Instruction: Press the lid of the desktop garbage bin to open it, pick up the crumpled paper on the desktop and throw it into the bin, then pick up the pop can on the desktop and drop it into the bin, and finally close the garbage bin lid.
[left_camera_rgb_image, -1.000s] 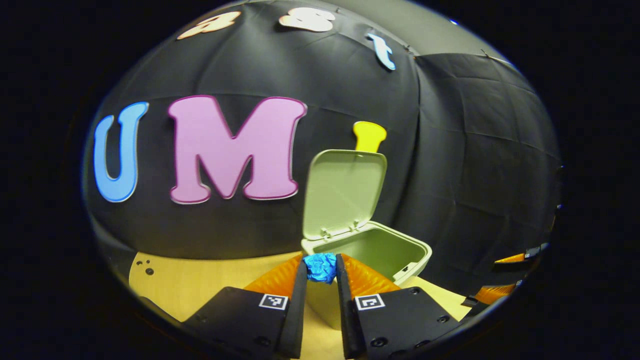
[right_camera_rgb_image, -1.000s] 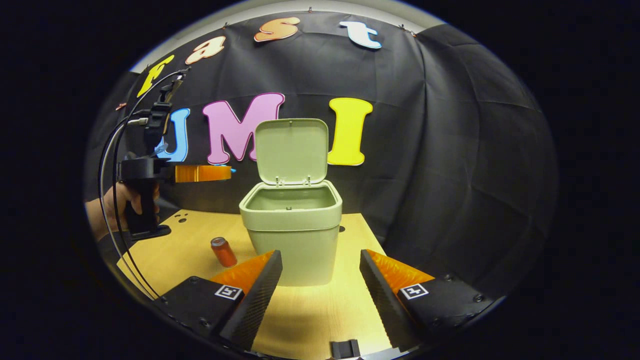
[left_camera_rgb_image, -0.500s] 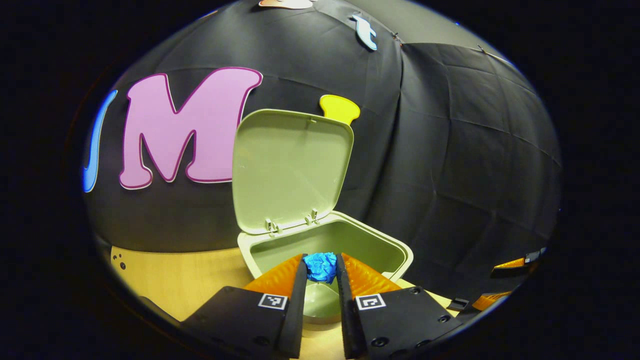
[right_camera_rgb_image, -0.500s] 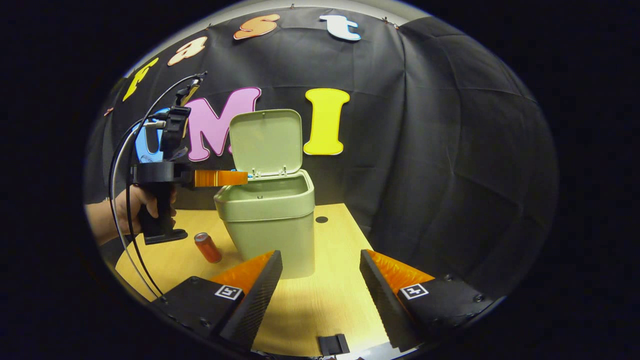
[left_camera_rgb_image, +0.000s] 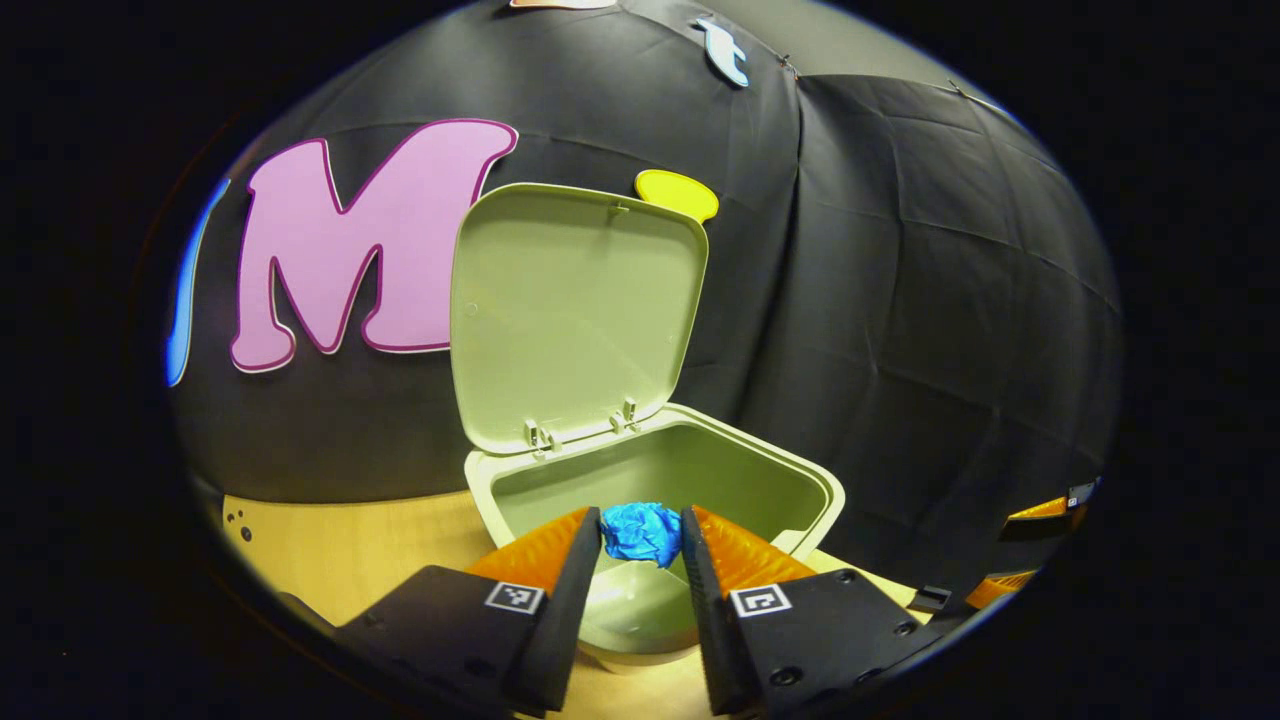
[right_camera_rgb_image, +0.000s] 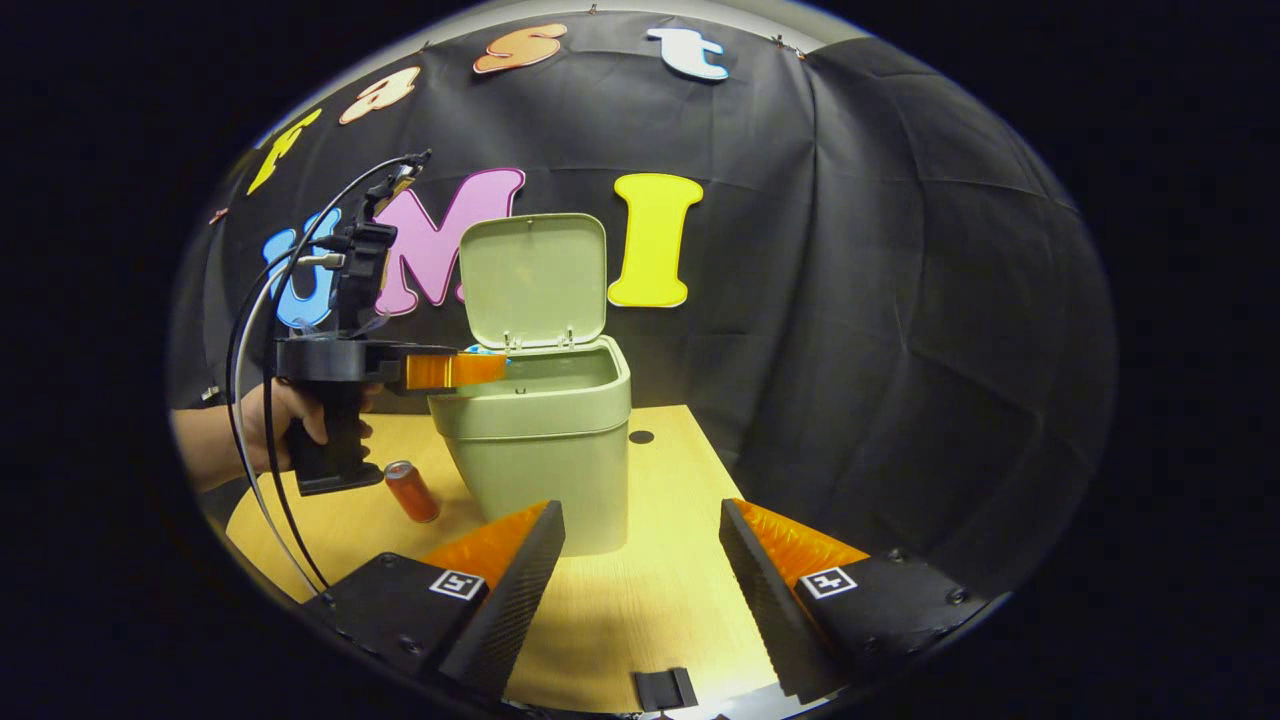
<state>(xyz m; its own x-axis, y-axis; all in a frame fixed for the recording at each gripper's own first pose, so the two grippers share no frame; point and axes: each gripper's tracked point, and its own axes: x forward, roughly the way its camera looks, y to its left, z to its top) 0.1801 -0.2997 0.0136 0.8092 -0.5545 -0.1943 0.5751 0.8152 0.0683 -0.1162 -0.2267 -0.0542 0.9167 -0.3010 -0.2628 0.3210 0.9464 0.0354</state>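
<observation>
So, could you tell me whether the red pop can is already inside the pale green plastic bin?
No, the red pop can stands on the wooden table beside the pale green plastic bin.

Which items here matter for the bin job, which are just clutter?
Job: bin with lid up; blue crumpled paper at left gripper; pop can; right gripper, empty.
Clutter: small black clip at table edge.

A pale wooden worktop (right_camera_rgb_image: 660, 590) carries the green garbage bin (right_camera_rgb_image: 545, 460), standing upright toward its back edge with the lid raised. The pop can (right_camera_rgb_image: 411, 491) stands tilted near the left edge, just beside the bin.
</observation>
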